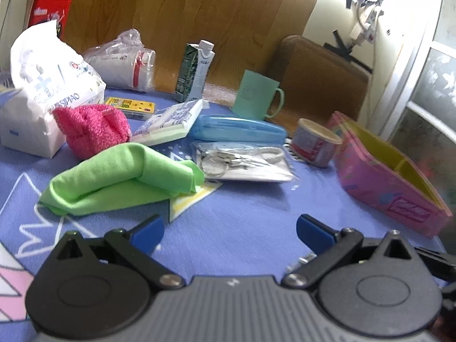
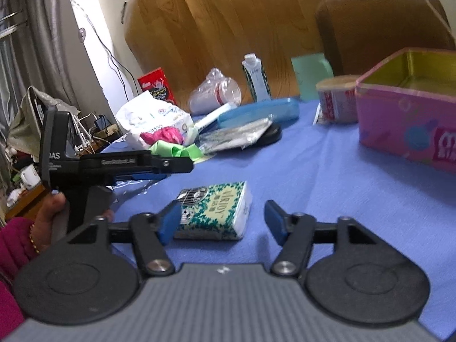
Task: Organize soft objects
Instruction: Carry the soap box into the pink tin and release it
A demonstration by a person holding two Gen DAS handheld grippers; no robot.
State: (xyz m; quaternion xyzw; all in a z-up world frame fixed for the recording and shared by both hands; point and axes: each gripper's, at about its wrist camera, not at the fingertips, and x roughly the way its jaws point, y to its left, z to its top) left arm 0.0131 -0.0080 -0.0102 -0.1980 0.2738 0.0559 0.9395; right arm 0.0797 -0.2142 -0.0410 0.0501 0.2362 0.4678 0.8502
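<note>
A green cloth (image 1: 125, 176) lies crumpled on the blue tablecloth, with a pink knitted cloth (image 1: 92, 128) behind it. My left gripper (image 1: 229, 232) is open and empty, a little in front of the green cloth. In the right wrist view the left gripper (image 2: 148, 175) shows from the side, near the green cloth (image 2: 176, 149) and pink cloth (image 2: 164, 136). My right gripper (image 2: 222, 221) is open, its fingers on either side of a green-patterned tissue pack (image 2: 216, 211) lying on the table. A pink tin box (image 2: 404, 119) stands open at the right; it also shows in the left wrist view (image 1: 390, 176).
A white tissue pack (image 1: 42, 91), notepad (image 1: 171, 122), blue case (image 1: 236, 128), plastic sleeve with keyrings (image 1: 242, 159), tape roll (image 1: 313, 142), green mug (image 1: 256, 95), carton (image 1: 193, 71) and bagged cup (image 1: 125, 62) crowd the back of the table. A chair (image 1: 319, 82) stands behind.
</note>
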